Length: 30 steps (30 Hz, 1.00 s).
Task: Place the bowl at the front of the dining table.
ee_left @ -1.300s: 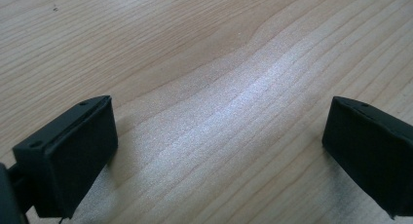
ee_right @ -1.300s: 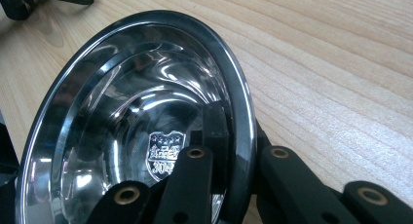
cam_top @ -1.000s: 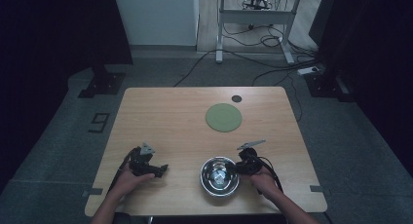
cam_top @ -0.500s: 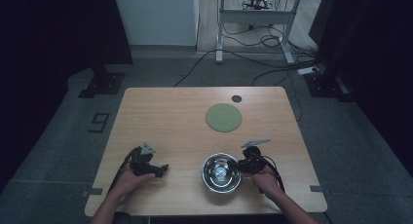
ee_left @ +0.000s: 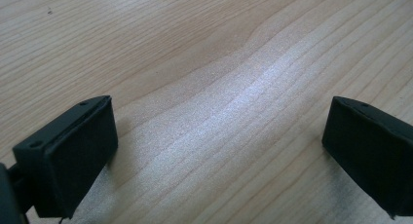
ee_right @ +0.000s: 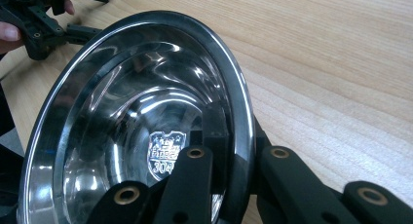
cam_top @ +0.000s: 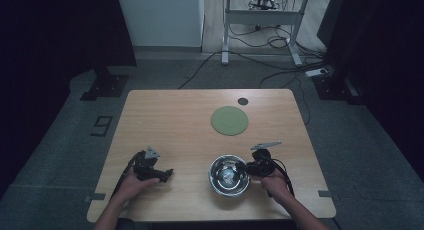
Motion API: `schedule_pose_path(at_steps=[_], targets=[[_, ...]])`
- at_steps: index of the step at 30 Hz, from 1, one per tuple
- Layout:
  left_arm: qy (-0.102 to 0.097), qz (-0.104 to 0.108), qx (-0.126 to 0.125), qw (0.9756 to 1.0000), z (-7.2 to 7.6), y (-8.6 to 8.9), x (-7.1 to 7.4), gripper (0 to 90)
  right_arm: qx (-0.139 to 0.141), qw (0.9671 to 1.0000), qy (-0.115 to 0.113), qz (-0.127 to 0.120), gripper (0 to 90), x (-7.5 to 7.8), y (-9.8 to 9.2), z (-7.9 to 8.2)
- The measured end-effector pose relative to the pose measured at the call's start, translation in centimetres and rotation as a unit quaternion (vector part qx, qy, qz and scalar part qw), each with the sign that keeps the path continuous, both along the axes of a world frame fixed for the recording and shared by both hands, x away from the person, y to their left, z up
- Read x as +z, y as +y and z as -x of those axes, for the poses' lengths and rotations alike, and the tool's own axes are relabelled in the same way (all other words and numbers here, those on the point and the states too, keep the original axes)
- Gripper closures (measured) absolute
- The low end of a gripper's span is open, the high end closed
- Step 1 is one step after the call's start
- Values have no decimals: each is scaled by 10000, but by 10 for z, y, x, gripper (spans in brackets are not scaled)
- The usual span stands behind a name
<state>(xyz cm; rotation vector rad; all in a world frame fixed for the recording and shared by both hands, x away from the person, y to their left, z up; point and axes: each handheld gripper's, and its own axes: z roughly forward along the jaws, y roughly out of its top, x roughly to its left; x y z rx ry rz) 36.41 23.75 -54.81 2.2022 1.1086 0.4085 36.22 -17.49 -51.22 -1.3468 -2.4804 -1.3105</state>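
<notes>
Jaws of the right gripper [cam_top: 250,168] pinch the rim of the shiny round stainless-steel bowl [cam_top: 228,175] — in the right gripper view one jaw lies inside the wall and the other outside, the rim [ee_right: 238,112] clamped between them. That bowl sits on the pale wooden desk [cam_top: 175,125] near its front edge, at about five o'clock from the desk's middle, and the right gripper meets it at the bowl's three o'clock side. A stamped shield mark [ee_right: 165,153] shows on the bowl's bottom.

The left gripper [cam_top: 159,173] rests in the person's left hand [cam_top: 132,185] at about seven o'clock from the desk's middle, well apart from the bowl. Its jaws stand spread wide in the left gripper view, with bare wood grain between them and nothing gripped.

A flat round green mat [cam_top: 229,120] lies at about twelve o'clock from the bowl — clearly apart from it — and a small dark round disc [cam_top: 243,101] sits just beyond the mat, near the desk's far edge.
</notes>
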Motion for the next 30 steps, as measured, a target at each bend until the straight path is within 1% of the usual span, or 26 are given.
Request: schedule_pose_path(at_steps=[3, 10, 18, 20, 30], targets=[[0, 0, 7, 10000, 0, 0, 0, 0, -61, 10000, 2, -65, 866, 1, -3, -4], [-1, 0, 9, 10000, 0, 0, 0, 0, -168, 9998, -66, -86, 866, 3, -9, -7], [-1, 1, -5, 10000, 3, 0, 0, 0, -241, 9995, -156, -125, 866, 6, -8, -12], [0, 4, -3, 10000, 3, 0, 0, 0, -261, 9995, -144, -118, 866, 6, -9, -12], [-1, 3, -3, 10000, 3, 0, 0, 0, -432, 9987, -225, -178, 866, 10, -14, -15]])
